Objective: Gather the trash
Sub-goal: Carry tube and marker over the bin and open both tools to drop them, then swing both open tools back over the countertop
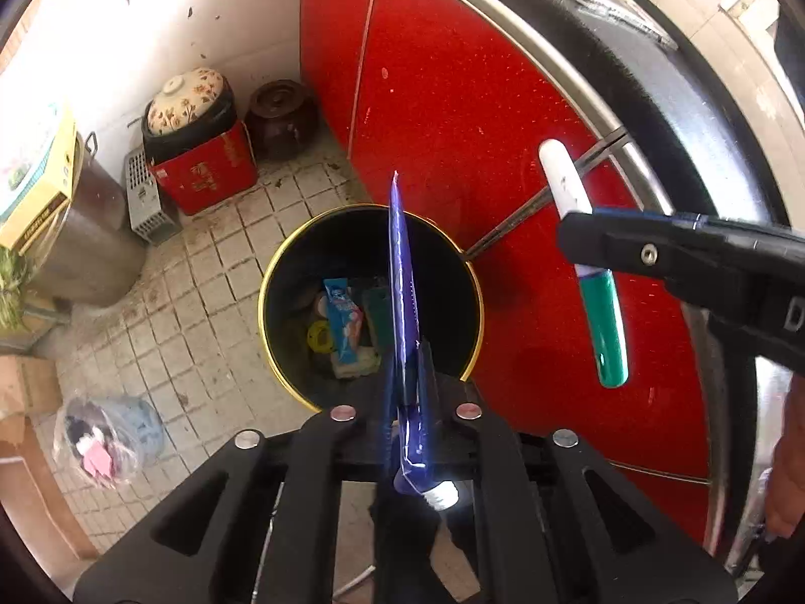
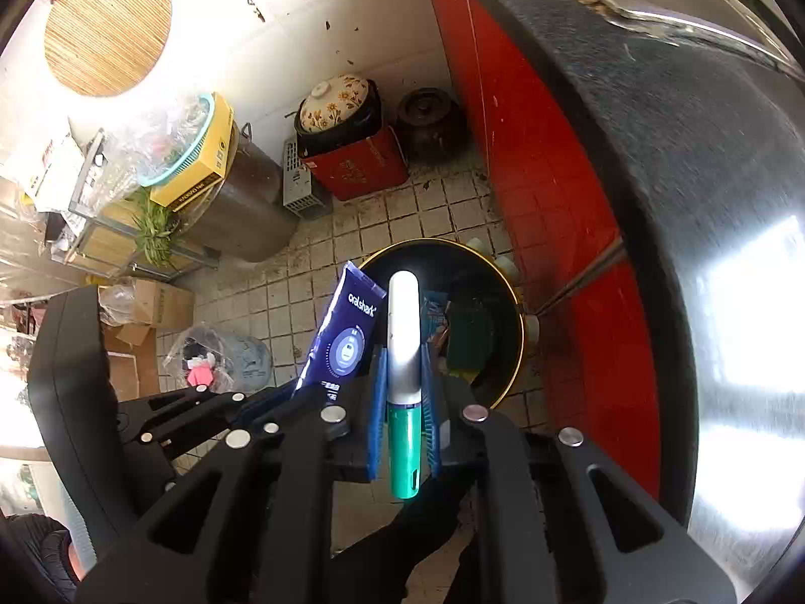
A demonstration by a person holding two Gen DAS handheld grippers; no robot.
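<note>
Drop-off is the step in hand: left gripper (image 1: 410,392) jaws clamped on the blue toothpaste tube (image 1: 402,277), right gripper (image 2: 402,402) jaws clamped on the white-and-green pen-shaped item (image 2: 404,352). Black bin (image 1: 282,261) lies ahead of and below both jaws, so next I'd judge each needs centring over its mouth, then parting

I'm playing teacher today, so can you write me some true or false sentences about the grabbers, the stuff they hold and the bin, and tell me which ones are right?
1. The left gripper is clamped on a dark blue toothpaste tube. True.
2. The right gripper is open and holds nothing. False: it is shut on a white and green pen-shaped tube.
3. The trash bin is black with a gold rim and already has wrappers in it. True.
4. The bin stands on a wooden table. False: it stands on the tiled floor, beside a red cabinet.
5. The toothpaste tube lies at the bottom of the bin. False: it is held above the bin's opening.
</note>
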